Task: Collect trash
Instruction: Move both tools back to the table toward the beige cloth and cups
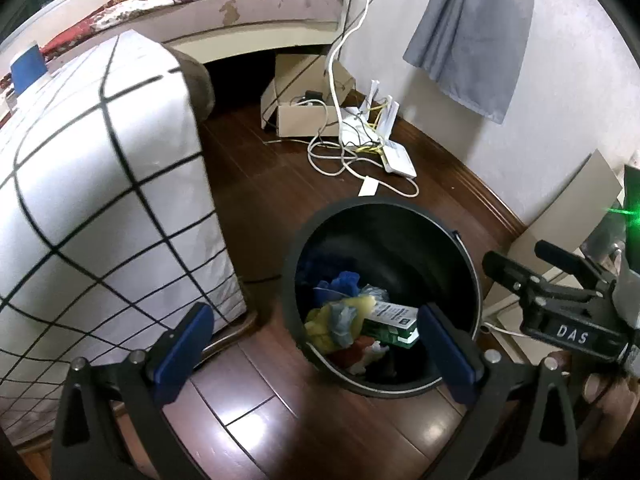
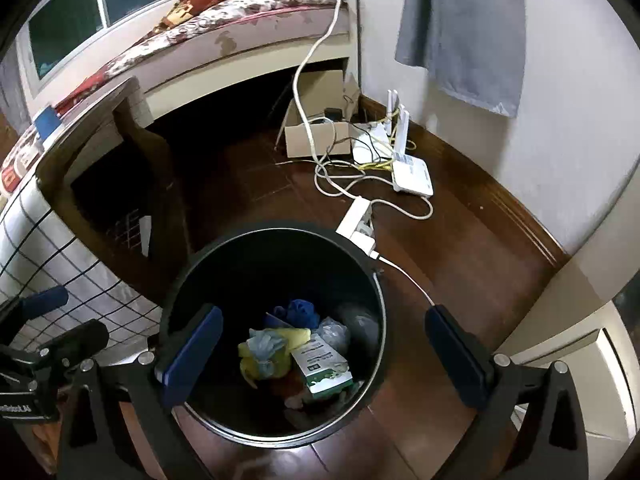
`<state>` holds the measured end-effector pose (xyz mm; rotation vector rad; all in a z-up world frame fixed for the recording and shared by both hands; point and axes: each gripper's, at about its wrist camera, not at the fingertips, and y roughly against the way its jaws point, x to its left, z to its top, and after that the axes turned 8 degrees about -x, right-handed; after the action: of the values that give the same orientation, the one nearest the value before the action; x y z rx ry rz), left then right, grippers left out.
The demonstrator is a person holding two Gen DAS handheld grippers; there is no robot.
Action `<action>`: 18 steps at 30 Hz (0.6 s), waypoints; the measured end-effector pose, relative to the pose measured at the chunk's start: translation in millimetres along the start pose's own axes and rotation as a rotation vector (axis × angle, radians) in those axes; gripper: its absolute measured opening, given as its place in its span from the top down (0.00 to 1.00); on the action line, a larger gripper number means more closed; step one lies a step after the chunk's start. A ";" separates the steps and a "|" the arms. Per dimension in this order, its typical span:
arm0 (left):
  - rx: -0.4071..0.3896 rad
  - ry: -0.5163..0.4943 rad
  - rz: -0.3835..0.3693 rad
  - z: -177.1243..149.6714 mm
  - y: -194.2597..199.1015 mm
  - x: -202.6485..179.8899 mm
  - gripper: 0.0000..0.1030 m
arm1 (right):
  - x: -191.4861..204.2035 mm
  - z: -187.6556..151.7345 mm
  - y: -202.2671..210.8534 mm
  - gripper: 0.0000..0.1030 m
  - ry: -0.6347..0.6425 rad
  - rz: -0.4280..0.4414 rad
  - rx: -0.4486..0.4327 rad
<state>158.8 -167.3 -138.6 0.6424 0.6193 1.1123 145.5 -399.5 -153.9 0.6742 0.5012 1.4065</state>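
Dark wooden floorboards [image 1: 260, 200] fill the left wrist view, with a checked white cloth [image 1: 100, 200] draped over furniture at the left and a grey cloth [image 1: 472, 36] hanging on the wall. The other tool at the right edge bears the letters "DAS". White routers [image 1: 384, 136], tangled cables and an open cardboard box [image 1: 304, 120] crowd the floor beyond a black bin [image 1: 460, 248]. Inside it lie crumpled wrappers and a green-and-white carton [image 1: 394, 320] whose print is too small to read. The left gripper [image 1: 316, 344] hangs wide apart and empty, its right pad over the bin's rim, its left pad outside over the floor.

From the right wrist view, the same bin [image 2: 368, 280] sits straight below, a white power strip [image 2: 356, 224] touching its far rim. The carton [image 2: 324, 364] rests among blue and yellow trash [image 2: 276, 344]. The right gripper [image 2: 324, 352] is spread wide, holding nothing, its left pad above the bin's opening and its right pad outside the rim.
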 end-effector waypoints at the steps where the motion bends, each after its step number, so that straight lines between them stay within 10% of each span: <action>1: -0.005 0.001 0.001 0.2 2.2 0.5 0.01 | 2.4 -0.3 2.3 0.01 0.006 0.002 -0.004; 18: -0.096 0.007 0.063 -1.0 62.0 39.5 0.01 | 54.2 1.6 50.1 0.01 0.057 0.075 -0.064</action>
<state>133.2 -111.1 -98.8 0.5787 0.5515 1.1965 116.5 -344.4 -114.2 0.6078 0.4773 1.5096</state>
